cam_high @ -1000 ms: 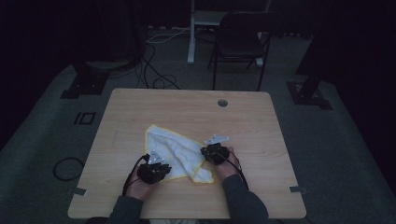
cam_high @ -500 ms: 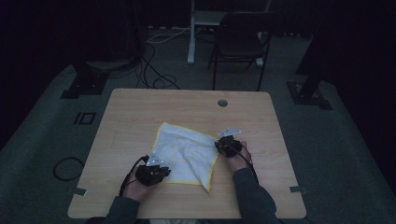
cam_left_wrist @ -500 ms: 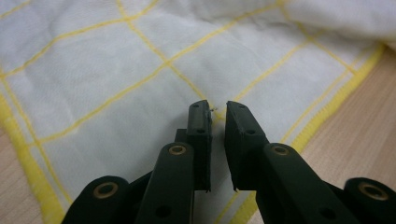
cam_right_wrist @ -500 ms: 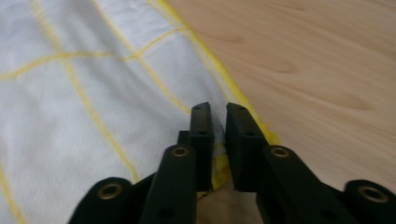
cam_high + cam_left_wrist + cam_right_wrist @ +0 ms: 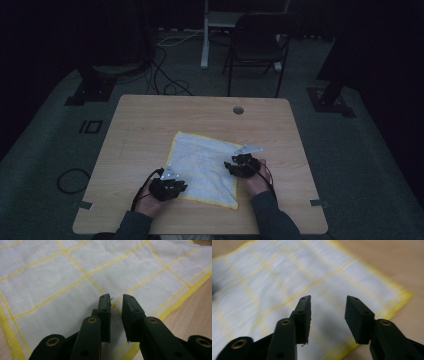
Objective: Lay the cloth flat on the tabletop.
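Two black grippers — left gripper (image 5: 116, 298) and right gripper (image 5: 328, 300) — hover with parted, empty jaws, just opening, over woven yellow-gridded cloth (image 5: 202, 162).

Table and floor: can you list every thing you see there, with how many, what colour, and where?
cloth: one, white with yellow lines and edge, spread flat on the near half of the table.
table: one, light wood, centre, a round hole near its far edge.
chair: one, dark, on the floor beyond the table.
cables: several, dark and light, on the floor at far left.
left gripper: one, black, jaws apart over the cloth, just opening, nothing between.
right gripper: one, black, jaws apart over the cloth, just opening, nothing between.
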### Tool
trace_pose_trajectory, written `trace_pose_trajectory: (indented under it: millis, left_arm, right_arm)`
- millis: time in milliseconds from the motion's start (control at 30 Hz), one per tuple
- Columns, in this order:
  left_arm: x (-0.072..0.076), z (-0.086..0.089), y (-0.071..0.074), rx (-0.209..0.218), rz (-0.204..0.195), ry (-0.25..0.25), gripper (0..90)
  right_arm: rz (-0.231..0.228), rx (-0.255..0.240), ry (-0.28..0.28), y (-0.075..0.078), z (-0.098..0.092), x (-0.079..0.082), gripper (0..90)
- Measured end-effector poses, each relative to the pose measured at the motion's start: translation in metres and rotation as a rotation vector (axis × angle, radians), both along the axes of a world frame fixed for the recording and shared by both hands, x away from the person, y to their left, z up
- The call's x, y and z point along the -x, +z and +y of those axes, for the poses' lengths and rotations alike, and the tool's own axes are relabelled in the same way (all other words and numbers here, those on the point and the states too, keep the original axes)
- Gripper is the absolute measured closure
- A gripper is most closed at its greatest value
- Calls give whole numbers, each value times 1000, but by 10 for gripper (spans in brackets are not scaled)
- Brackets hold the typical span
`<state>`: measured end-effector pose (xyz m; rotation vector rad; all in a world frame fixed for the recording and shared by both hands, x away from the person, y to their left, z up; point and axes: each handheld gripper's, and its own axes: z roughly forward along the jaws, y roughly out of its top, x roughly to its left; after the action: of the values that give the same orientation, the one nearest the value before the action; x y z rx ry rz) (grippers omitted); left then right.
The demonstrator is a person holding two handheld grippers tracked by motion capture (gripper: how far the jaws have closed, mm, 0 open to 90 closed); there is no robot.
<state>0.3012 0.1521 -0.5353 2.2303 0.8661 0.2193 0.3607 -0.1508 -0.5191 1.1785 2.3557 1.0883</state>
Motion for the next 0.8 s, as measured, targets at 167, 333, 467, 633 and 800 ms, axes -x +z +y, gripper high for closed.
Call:
trace_pose_trajectory:
  millis: [167, 333, 467, 633, 800]
  left_arm:
    - [1, -4, -1, 7, -2, -7, 773]
    - [3, -11, -1, 15, -2, -29, 770]
    - [5, -15, -2, 22, 0, -40, 758]
    - [3, -14, -2, 41, 15, -44, 736]
    - [1, 1, 8, 127, -42, 16, 708]
  right_arm:
    - [20, 13, 35, -13, 4, 16, 524]
    - [-2, 56, 34, -21, -1, 18, 546]
    - [-23, 62, 28, -23, -10, 16, 548]
    - [-31, 58, 15, -24, -19, 12, 548]
    - [-34, 51, 31, -24, -25, 11, 558]
